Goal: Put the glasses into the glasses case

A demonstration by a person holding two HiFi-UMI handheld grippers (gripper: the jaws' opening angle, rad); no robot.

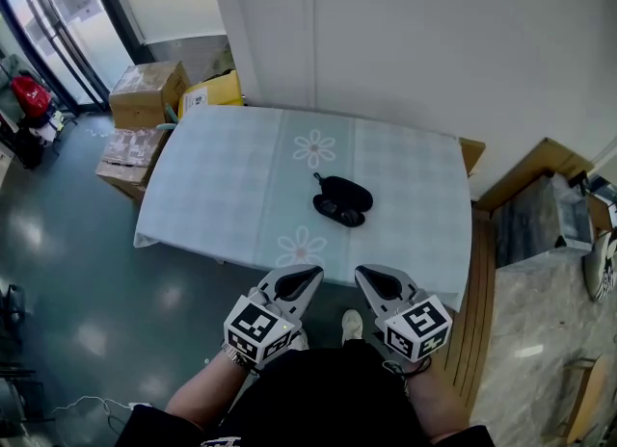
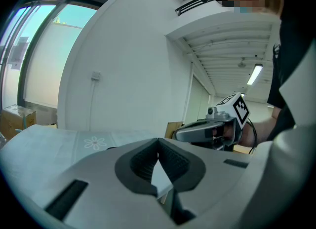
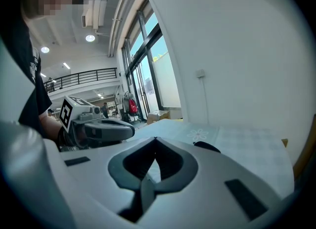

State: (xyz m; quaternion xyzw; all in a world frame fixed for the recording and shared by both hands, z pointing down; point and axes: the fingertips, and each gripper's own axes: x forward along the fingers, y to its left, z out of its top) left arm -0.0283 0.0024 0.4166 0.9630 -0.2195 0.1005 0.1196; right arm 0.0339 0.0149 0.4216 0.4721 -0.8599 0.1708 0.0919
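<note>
left gripper (image 2: 158,140): jaws together, tips meeting, nothing between them. right gripper (image 3: 155,139): same, closed and empty. both held low by person's body, side by side, short of near edge of cloth-covered table (image 1: 222,195), well apart from task things. black glasses case (image 1: 351,190) lies near table middle, slightly right. dark glasses (image 1: 337,211) appear to lie against its near side, touching, outside case. cardboard boxes (image 1: 145,93) on floor beyond table's far left corner.

The left gripper (image 2: 158,140) is pressing its fingers (image 2: 139,163) together on nothing; the desk (image 2: 74,141) is lying beyond them, the right gripper (image 2: 178,133) hovering to their right.
</note>
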